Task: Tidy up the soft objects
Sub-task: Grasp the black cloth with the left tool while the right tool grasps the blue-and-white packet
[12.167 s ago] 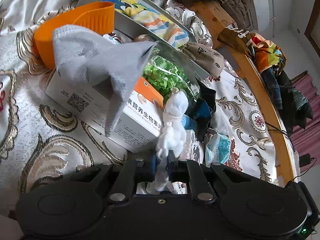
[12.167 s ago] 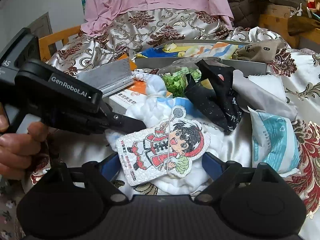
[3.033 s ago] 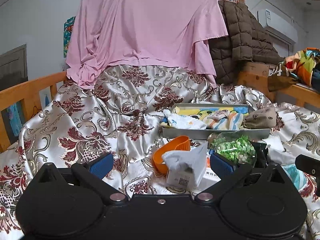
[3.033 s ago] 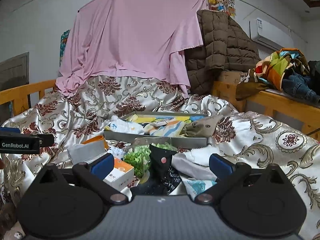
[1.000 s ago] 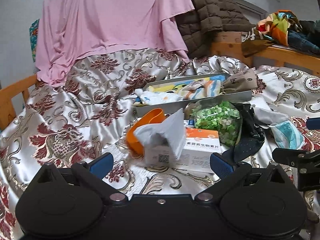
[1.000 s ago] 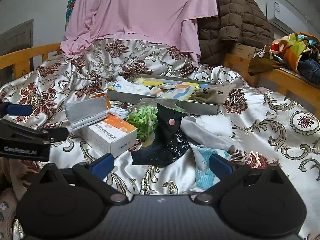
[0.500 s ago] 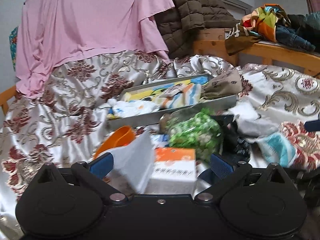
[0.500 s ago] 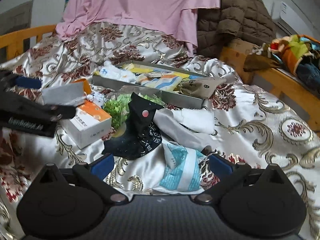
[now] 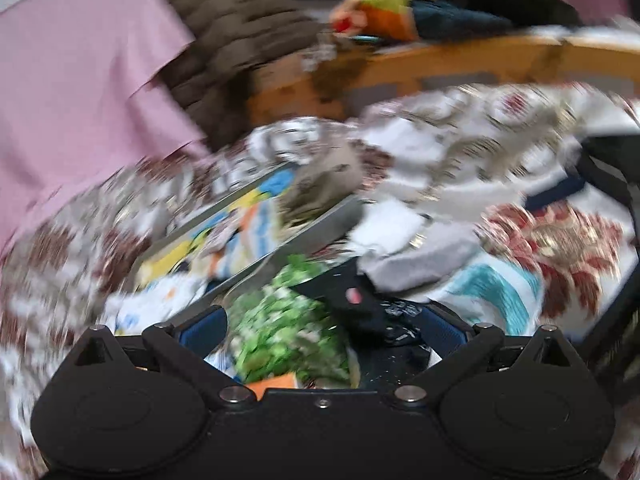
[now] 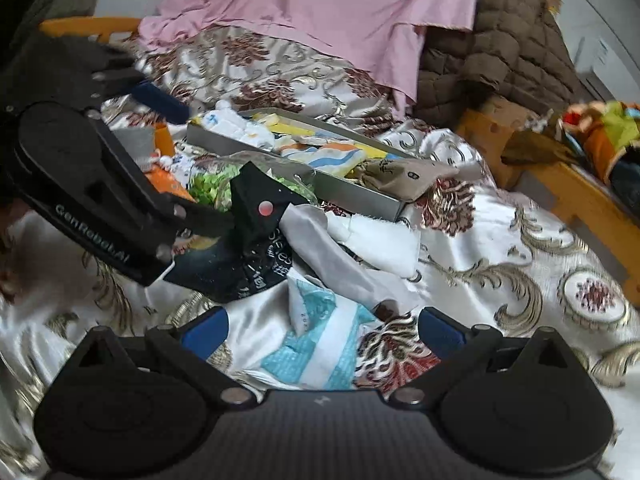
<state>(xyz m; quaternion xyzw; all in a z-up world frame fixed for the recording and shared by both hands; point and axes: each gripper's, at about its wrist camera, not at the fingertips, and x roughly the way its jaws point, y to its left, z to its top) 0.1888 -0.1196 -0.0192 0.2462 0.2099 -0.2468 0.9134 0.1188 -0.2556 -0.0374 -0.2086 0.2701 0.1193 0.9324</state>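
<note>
Both tools stood wide open and held nothing. The left tool (image 9: 322,330) hung low over the pile on the bed, its blue pads flanking a green-filled clear bag (image 9: 286,332) and a black printed cloth (image 9: 360,304); that view was badly blurred. The right tool (image 10: 322,330) hovered over a teal-and-white packet (image 10: 320,344) lying on the patterned satin bedspread (image 10: 520,264). Just beyond lay a grey cloth (image 10: 332,256) and the black cloth, then a grey tray (image 10: 352,190) holding striped and white fabrics, a tan pouch (image 10: 400,178) draped over its near rim.
</note>
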